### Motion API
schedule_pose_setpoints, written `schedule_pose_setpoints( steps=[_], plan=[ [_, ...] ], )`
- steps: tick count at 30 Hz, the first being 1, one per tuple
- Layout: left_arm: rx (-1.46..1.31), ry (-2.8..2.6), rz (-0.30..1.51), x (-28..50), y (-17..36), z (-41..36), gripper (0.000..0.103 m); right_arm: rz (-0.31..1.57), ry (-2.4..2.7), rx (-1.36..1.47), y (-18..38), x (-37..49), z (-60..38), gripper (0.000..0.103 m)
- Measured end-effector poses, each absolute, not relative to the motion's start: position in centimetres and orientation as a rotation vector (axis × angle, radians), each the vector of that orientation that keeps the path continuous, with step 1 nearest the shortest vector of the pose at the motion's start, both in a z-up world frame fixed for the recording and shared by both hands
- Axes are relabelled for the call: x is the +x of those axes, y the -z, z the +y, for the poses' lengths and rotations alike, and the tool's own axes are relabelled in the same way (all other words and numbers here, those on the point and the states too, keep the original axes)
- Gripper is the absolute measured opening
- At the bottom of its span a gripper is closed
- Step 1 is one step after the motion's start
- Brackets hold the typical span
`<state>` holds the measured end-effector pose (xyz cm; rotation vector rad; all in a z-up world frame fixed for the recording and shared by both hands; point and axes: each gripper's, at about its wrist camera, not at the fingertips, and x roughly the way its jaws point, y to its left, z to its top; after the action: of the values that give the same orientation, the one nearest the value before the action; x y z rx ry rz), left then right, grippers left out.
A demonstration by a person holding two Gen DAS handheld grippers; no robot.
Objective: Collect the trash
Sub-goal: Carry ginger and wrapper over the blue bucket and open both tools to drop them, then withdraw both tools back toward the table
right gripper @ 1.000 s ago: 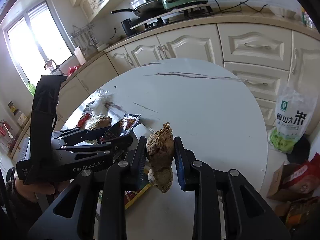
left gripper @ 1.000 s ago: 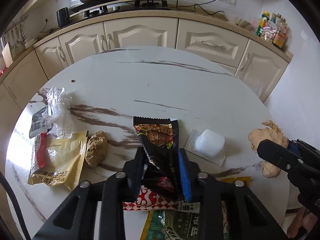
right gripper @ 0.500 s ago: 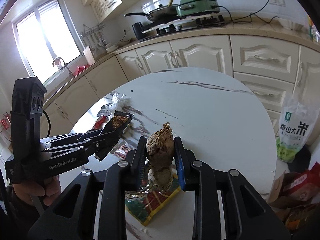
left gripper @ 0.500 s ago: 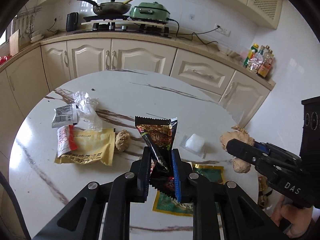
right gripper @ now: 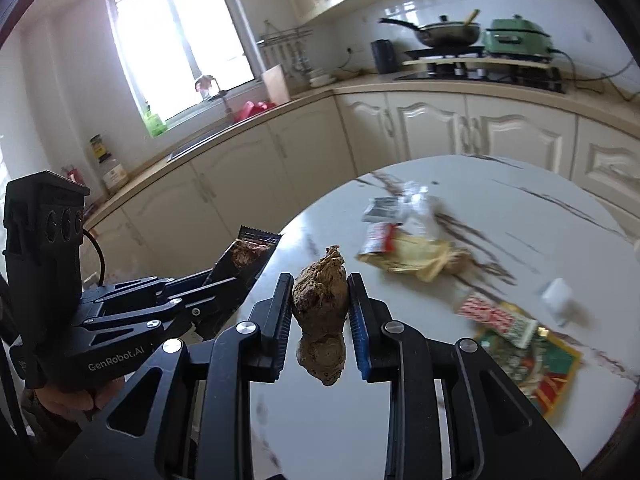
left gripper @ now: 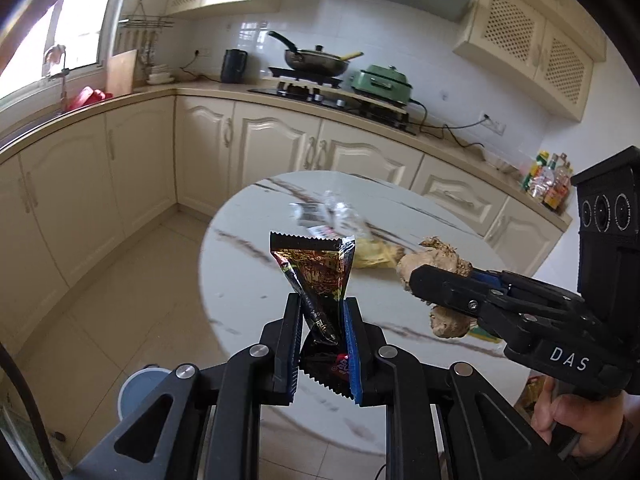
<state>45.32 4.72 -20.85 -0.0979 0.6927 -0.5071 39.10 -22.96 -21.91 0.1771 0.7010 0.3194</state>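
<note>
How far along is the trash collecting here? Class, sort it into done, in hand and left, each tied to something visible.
Done: nothing visibly binned yet.

In hand: the left claw grips a dark snack wrapper; the right claw grips a brown ginger-like lump, both lifted off the table.

Left: a yellow packet, clear plastic, a red-and-white wrapper and a green packet.

Background kitchen: frying pan [left gripper: 316, 60] and green electric cooker [left gripper: 382, 84] on the stove at 12 o'clock; black kettle [left gripper: 233, 66] beside them; bottles [left gripper: 548, 184] at 3 o'clock; window [right gripper: 180, 40].
</note>
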Motion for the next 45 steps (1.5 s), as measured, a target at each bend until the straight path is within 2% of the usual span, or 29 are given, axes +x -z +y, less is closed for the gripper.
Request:
schedule_pose_setpoints(
  steps=[7, 13, 20, 26, 28, 29, 30, 31, 33, 34, 41, 45],
  plan=[
    [-0.168, 0.319, 0.73, 42.4, 23.4, 17.1, 0.016, 0.792, -0.546, 0.131, 25.8, 43.2, -8.5, 0.026],
    [-0.222, 0.212, 0.823, 42.8, 26.9, 23.8, 0.016, 0.917, -0.623, 0.1, 32.1, 47.2, 0.3, 0.026],
    [-0.244, 0.165, 0.976, 46.1, 33.0, 27.7, 0.016, 1.057, -0.586, 0.083, 40.3, 53.0, 4.8, 0.026],
    [-0.255, 0.138, 1.068, 49.5, 36.6, 29.9, 0.016, 1.121, -0.563, 0.079, 45.1, 56.5, 6.3, 0.028],
    [-0.264, 0.136, 1.091, 50.3, 37.5, 30.7, 0.022, 1.12, -0.563, 0.087, 46.0, 57.4, 6.4, 0.031],
    [-0.268, 0.133, 1.103, 50.6, 38.0, 31.1, 0.027, 1.125, -0.554, 0.091, 46.3, 57.7, 6.4, 0.034],
    [-0.268, 0.122, 1.114, 50.9, 38.2, 31.4, 0.031, 1.127, -0.53, 0.082, 46.6, 58.2, 6.5, 0.041],
    [-0.269, 0.102, 1.114, 51.0, 38.3, 31.8, 0.034, 1.125, -0.52, 0.076, 46.8, 58.4, 6.4, 0.046],
    [-0.283, 0.078, 1.111, 51.7, 38.1, 32.8, 0.057, 1.117, -0.507, 0.072, 46.6, 58.4, 6.2, 0.046],
    [-0.295, 0.072, 1.106, 51.7, 38.0, 33.0, 0.062, 1.109, -0.493, 0.065, 46.3, 58.3, 6.0, 0.051],
    [-0.28, 0.01, 1.005, 48.0, 32.5, 32.0, 0.063, 1.012, -0.432, 0.019, 41.4, 56.1, 4.7, 0.058],
    [-0.229, -0.011, 0.89, 43.2, 27.1, 30.6, 0.063, 0.917, -0.423, 0.015, 36.7, 53.6, 3.5, 0.069]
  ],
)
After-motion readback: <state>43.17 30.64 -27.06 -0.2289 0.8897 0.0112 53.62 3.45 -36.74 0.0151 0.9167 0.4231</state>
